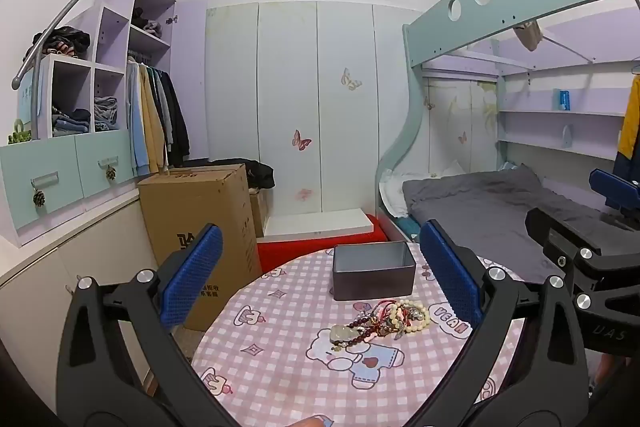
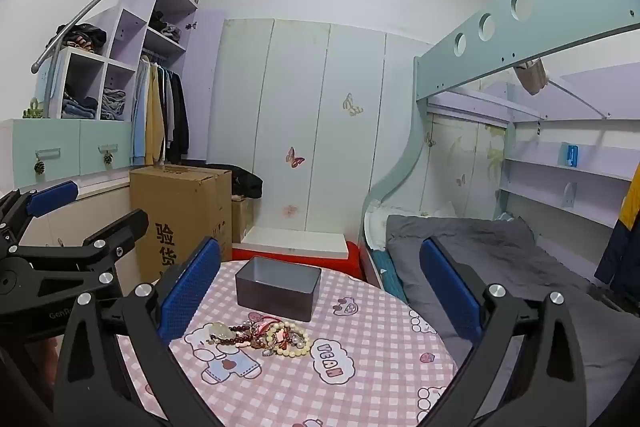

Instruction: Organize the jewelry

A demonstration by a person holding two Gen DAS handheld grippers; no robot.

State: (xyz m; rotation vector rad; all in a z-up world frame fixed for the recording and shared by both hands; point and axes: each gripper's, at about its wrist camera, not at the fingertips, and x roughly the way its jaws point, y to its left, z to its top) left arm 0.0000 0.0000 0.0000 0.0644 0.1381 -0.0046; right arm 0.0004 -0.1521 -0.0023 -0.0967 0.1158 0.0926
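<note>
The left claw point(image 1: 320, 275) hung wide and held nothing, the beads point(image 1: 382, 321) lying ahead between its fingers and the tin point(image 1: 374, 271) just beyond them. The right claw point(image 2: 320, 291) was likewise wide and bare, with the beads ahead toward its left finger. The strands looked tangled, so lifting one could likely drag others off the round surface point(image 2: 360, 367). The beads looked glossy and hard, the tin smooth, rectangular and metal, the cloth soft and checked.

round checked table point(image 1: 288, 379) bears grey tin point(image 1: 373, 271), tangled jewelry point(image 1: 384, 321).
</note>
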